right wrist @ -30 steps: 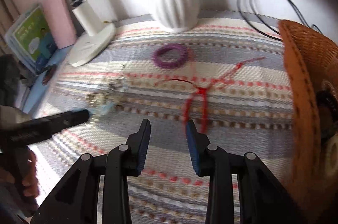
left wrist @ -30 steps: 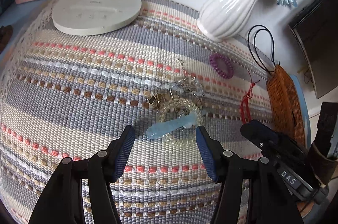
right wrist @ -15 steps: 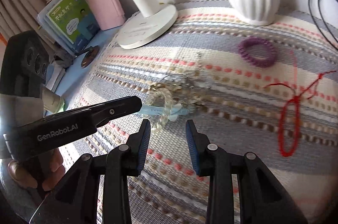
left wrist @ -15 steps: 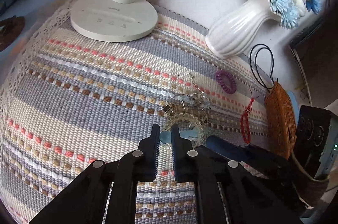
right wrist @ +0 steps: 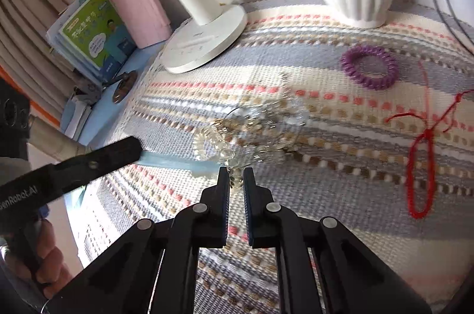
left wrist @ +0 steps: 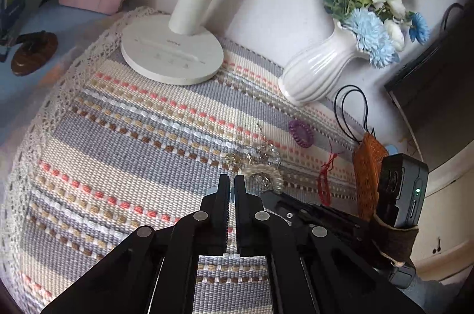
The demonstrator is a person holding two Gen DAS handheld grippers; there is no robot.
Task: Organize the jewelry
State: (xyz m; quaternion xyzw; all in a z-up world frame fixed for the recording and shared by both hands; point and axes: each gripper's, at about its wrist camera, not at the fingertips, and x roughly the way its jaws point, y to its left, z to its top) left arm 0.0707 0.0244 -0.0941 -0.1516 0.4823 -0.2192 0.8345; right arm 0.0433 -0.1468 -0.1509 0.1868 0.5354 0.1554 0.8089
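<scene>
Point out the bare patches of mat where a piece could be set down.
Free: the woven mat between the lamp base and the jewelry tangle, and its near left. Crowded: the right side, with purple coil tie, red string bracelet, wicker basket.

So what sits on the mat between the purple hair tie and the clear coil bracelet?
In the right wrist view, a tangle of clear bead jewelry lies between the purple hair tie and the clear coil bracelet; otherwise only bare mat.

Both grippers are matte black with silver rivets, the right gripper [right wrist: 236,180] showing blue-edged ribbed pads. White "GenRobot.AI" lettering marks the left gripper [right wrist: 112,155]. Bare skin shows on the left hand [right wrist: 44,251].
</scene>
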